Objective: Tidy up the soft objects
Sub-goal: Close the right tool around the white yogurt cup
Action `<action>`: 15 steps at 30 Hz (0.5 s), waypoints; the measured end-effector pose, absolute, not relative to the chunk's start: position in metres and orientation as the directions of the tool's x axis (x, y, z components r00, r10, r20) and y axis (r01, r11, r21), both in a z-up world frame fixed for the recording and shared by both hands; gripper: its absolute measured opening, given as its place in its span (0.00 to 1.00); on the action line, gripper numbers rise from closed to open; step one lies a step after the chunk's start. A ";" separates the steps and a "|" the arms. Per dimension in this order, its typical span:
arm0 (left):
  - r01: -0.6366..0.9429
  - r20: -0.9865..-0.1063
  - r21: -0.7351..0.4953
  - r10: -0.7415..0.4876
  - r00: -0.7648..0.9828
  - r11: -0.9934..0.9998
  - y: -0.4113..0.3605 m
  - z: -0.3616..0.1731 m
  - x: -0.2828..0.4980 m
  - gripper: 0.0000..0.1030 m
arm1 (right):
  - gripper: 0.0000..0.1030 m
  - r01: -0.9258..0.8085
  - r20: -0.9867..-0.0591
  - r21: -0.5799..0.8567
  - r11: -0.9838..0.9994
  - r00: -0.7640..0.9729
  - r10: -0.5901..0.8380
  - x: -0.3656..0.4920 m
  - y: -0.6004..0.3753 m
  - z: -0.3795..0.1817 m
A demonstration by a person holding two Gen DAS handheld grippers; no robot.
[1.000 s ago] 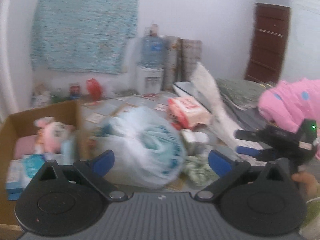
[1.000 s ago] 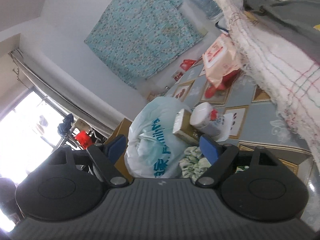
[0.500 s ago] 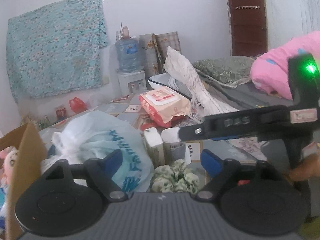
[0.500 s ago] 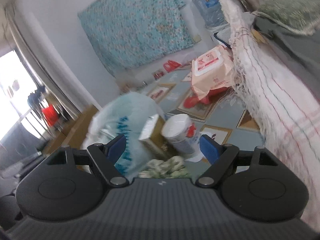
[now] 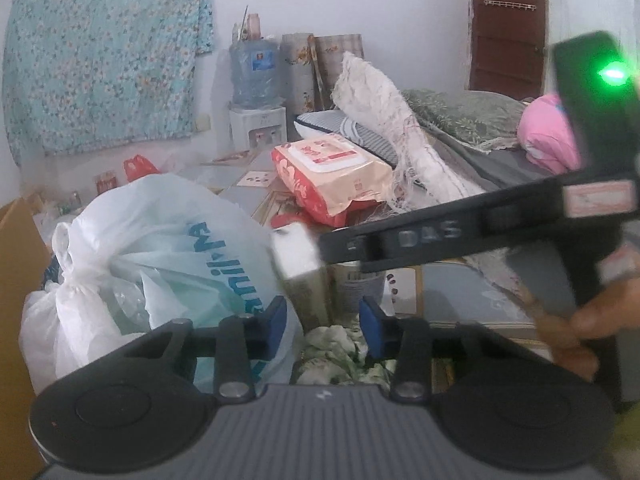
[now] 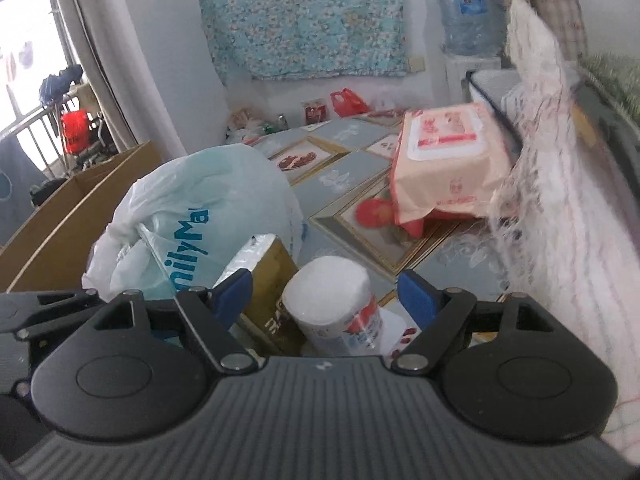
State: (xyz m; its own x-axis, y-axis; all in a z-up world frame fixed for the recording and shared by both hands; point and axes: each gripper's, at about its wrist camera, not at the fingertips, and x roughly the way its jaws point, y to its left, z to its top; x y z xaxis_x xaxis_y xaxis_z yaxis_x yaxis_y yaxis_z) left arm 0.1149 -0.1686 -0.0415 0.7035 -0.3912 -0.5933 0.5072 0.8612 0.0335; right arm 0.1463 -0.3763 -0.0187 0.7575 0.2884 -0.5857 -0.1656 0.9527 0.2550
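Tiled floor [image 6: 352,168] — one plastic bag [image 5: 160,256]; left tongs [image 5: 322,326] closing over one green scrunchie [image 5: 340,354], right tongs [image 6: 324,292] released.

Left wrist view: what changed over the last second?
The left gripper came in low over the green-white cloth; its jaws were wide and are closing, the cloth between them, not visibly pressed. The right gripper rolled upright, open, and now crosses the left view. The white plastic bag, wipes pack and cardboard box stayed put.
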 end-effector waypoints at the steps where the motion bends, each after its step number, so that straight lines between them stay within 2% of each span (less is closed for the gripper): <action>1: 0.504 -0.594 0.029 -0.390 0.703 0.863 -0.168 -0.042 0.117 0.38 | 0.77 -0.168 -0.580 0.246 0.955 0.764 0.284 0.143 -0.377 -0.017; 4: 0.489 -0.600 0.018 -0.382 0.703 0.872 -0.166 -0.042 0.121 0.37 | 0.77 -0.178 -0.569 0.238 0.955 0.771 0.285 0.134 -0.379 -0.015; 10: 0.457 -0.620 -0.006 -0.362 0.696 0.889 -0.160 -0.045 0.128 0.36 | 0.72 -0.175 -0.616 0.215 0.961 0.739 0.272 0.137 -0.376 -0.028; 15: 0.457 -0.624 -0.002 -0.358 0.695 0.890 -0.159 -0.046 0.128 0.36 | 0.57 -0.153 -0.610 0.298 0.942 0.729 0.311 0.151 -0.381 -0.044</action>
State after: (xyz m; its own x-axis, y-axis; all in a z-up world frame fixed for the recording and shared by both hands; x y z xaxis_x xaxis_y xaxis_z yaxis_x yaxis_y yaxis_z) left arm 0.1278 -0.1585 -0.0463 0.6946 -0.3582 -0.6239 0.4567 0.8896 -0.0023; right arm 0.1505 -0.3806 -0.0442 0.7291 0.3106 -0.6098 -0.1525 0.9424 0.2976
